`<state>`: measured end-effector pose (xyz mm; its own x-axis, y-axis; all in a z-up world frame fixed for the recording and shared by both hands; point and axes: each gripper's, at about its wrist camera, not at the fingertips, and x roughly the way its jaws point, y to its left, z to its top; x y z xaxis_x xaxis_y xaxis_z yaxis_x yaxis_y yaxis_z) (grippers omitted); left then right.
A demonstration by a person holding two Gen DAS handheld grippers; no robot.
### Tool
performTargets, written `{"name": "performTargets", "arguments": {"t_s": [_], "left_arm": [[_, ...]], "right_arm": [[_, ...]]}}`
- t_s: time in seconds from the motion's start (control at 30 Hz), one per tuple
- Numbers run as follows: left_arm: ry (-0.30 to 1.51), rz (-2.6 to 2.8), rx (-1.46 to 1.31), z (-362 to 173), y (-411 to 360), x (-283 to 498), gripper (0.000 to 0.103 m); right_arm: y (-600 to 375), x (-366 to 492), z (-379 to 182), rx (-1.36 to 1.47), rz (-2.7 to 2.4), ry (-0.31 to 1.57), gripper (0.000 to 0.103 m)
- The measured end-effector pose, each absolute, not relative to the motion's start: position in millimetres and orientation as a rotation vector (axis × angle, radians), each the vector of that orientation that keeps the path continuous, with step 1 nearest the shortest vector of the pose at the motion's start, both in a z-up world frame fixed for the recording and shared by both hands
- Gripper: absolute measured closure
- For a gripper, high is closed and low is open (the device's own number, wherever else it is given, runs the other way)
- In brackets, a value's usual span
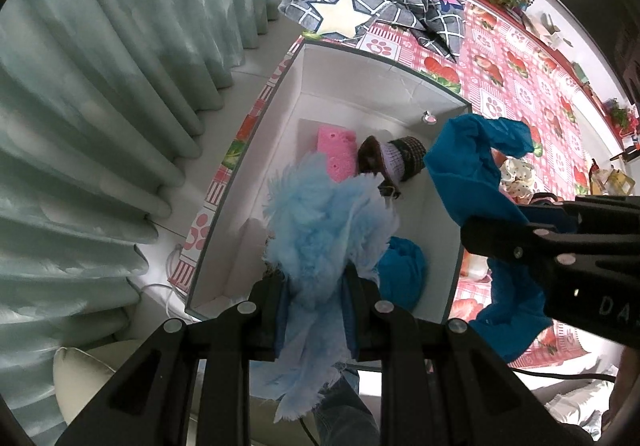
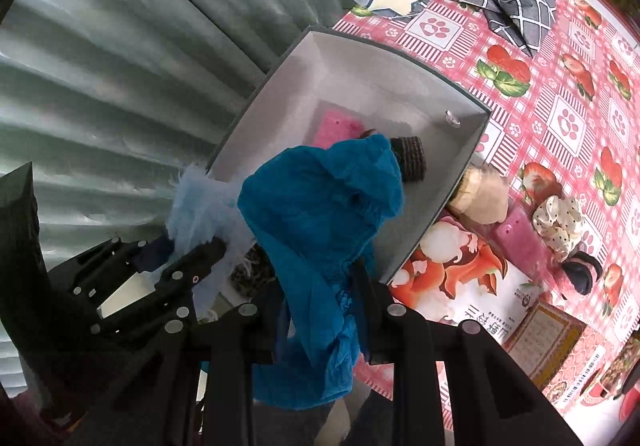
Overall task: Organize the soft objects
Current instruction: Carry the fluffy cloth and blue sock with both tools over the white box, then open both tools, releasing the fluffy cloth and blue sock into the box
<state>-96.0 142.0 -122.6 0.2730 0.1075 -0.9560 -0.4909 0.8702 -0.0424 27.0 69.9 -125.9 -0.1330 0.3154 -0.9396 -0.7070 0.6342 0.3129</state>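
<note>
Above the white box's (image 1: pixel 256 150) open rim, left claw (image 1: pixel 316 298) clamps pale-blue fluff (image 1: pixel 320 230), right claw (image 2: pixel 320 310) clamps teal cloth (image 2: pixel 320 214).

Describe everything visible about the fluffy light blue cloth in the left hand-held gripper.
The fluffy light blue cloth is a pale, fuzzy fabric with a long feathery pile on one side and a thin woven backing with frayed edges. It is bunched and crumpled, pinched between the fingers of the left hand-held gripper, with its fluffy bulk rising above them and a loose frayed tail hanging below. It hangs over the open white box, above the near end, apparently clear of the pink sponge inside.
</note>
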Motion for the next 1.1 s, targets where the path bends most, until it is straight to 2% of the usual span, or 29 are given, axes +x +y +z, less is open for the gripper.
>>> {"name": "performTargets", "arguments": {"t_s": [0.5,0.57,0.67,0.7,0.73,0.77,0.8,0.87,0.93,1.0,1.1], "left_arm": [[1.249,0.409,-0.360,-129.1,143.6,-90.6,0.077],[1.241,0.412,-0.352,-127.8,143.2,-90.3,0.071],[1.225,0.409,-0.345,-124.7,142.4,-89.5,0.047],[1.221,0.409,-0.342,-123.8,142.1,-89.3,0.032],[1.217,0.409,-0.340,-122.8,142.0,-88.9,0.022],[1.206,0.411,-0.339,-121.1,142.1,-88.9,0.021],[1.200,0.413,-0.338,-119.7,141.9,-88.8,0.021],[1.196,0.416,-0.348,-119.1,142.6,-88.2,0.018],[1.184,0.408,-0.377,-118.5,144.8,-88.6,0.009],[1.186,0.409,-0.384,-118.2,146.4,-89.0,0.000],[1.193,0.369,-0.434,-118.0,148.5,-89.4,0.000]], "right_arm": [[79.5,31.6,-132.4,-0.361,0.916,1.458,0.075],[80.6,32.3,-132.3,-0.364,0.918,1.454,0.075],[81.7,33.1,-132.2,-0.361,0.922,1.454,0.074],[81.6,33.1,-132.1,-0.363,0.923,1.452,0.066],[81.7,33.0,-132.0,-0.365,0.925,1.450,0.057],[81.7,33.0,-131.5,-0.365,0.926,1.447,0.036],[81.7,32.9,-130.6,-0.363,0.924,1.443,0.026],[82.2,33.0,-128.9,-0.366,0.919,1.435,0.026],[83.3,33.1,-128.0,-0.377,0.911,1.430,0.025],[82.5,34.3,-126.2,-0.392,0.886,1.413,0.000],[78.5,38.1,-121.5,-0.361,0.879,1.407,0.000]]}}
